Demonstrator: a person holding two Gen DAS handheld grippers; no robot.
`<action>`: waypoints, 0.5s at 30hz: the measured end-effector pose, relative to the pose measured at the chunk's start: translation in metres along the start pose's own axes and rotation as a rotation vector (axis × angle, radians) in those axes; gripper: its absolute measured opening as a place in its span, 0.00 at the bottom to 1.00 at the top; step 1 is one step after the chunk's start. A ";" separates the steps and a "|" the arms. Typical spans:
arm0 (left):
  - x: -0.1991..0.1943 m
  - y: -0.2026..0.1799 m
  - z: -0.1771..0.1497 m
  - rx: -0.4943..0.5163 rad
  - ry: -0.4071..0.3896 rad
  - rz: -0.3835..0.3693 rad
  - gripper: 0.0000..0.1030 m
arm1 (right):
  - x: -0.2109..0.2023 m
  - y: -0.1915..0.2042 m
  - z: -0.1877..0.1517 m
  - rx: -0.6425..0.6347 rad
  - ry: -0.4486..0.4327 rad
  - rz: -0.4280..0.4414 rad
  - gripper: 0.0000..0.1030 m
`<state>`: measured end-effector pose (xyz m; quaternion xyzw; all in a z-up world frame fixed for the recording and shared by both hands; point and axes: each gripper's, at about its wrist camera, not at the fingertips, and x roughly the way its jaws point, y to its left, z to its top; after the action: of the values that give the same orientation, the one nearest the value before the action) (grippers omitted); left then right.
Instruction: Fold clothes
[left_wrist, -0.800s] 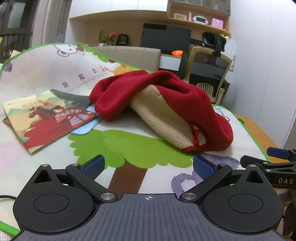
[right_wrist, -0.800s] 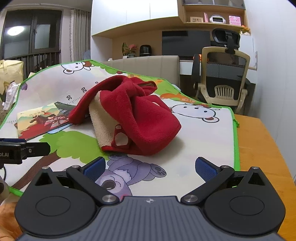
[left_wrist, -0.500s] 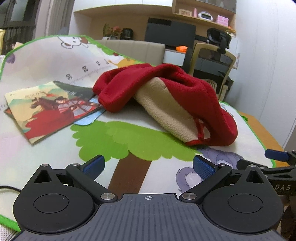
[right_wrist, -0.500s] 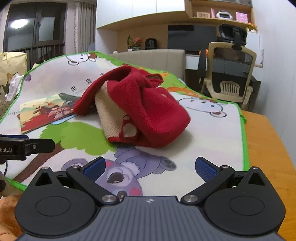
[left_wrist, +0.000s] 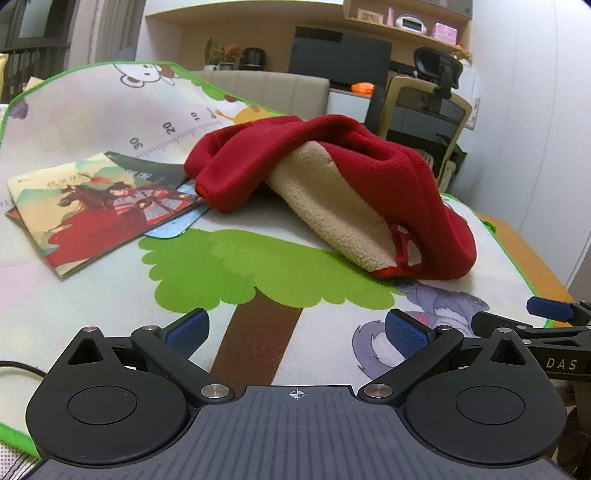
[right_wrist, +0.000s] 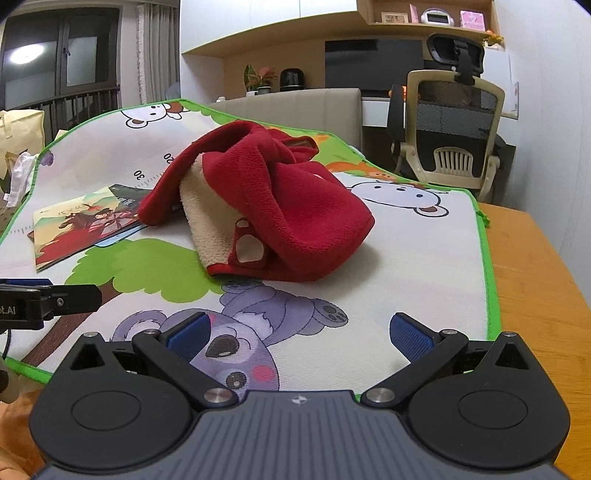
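A crumpled red fleece garment (left_wrist: 332, 177) with a cream sherpa lining lies bunched in the middle of a cartoon play mat (left_wrist: 258, 266) spread over the wooden surface (right_wrist: 535, 266). From the left wrist view it sits at about twelve to one o'clock, a picture book (left_wrist: 99, 206) just beside it at ten o'clock. The left hand-held gripper (left_wrist: 295, 328) hovers above the mat's near edge, its blue pads spread wide and holding nothing. The right hand-held gripper (right_wrist: 297, 332) is likewise released, near the koala print, well short of the garment.
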<state>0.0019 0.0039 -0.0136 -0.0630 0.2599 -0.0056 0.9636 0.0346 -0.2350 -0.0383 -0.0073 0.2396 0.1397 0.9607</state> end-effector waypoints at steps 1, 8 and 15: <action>0.000 0.000 0.000 0.000 0.001 0.000 1.00 | 0.000 0.000 0.000 0.000 0.000 0.000 1.00; 0.000 -0.001 0.000 0.001 0.006 0.000 1.00 | -0.001 0.000 -0.001 0.000 -0.003 0.002 1.00; 0.002 0.000 0.000 -0.003 0.021 -0.001 1.00 | -0.001 0.000 -0.001 0.001 -0.001 0.003 1.00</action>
<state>0.0034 0.0035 -0.0149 -0.0643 0.2699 -0.0065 0.9607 0.0332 -0.2352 -0.0384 -0.0065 0.2391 0.1413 0.9606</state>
